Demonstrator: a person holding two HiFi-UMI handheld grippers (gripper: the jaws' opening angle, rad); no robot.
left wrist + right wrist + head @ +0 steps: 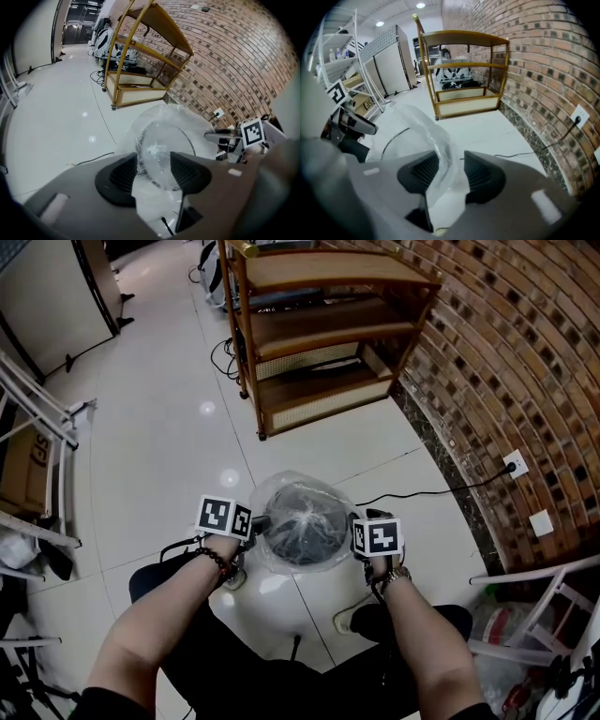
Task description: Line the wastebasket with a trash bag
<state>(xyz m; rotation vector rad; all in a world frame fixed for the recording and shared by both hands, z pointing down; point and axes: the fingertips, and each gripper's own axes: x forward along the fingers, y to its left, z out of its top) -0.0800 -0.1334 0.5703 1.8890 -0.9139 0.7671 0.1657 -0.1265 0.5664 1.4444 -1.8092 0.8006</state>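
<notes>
The wastebasket [302, 531] stands on the white floor [169, 427] between our two grippers. The clear bag [298, 486] is draped over its rim and sags inside. Our left gripper [154, 165] is at the wastebasket's left edge with its jaws wide apart. The rim and loose film stand between them, and nothing is pinched. Our right gripper [451, 171] is at the wastebasket's right edge with its jaws partly apart, and a fold of film hangs loose between them, not clamped. The cube on each gripper carries only black-and-white square patterns, no words. Beyond the wastebasket we see a wooden shelf [319, 334]. To the wastebasket's right is a brick wall [506, 381] with a white socket [514, 464], from which a black cord [422, 493] runs toward the wastebasket. Far to its left, a cardboard box [23, 465] shows dark letters, too cut off for us to read.
</notes>
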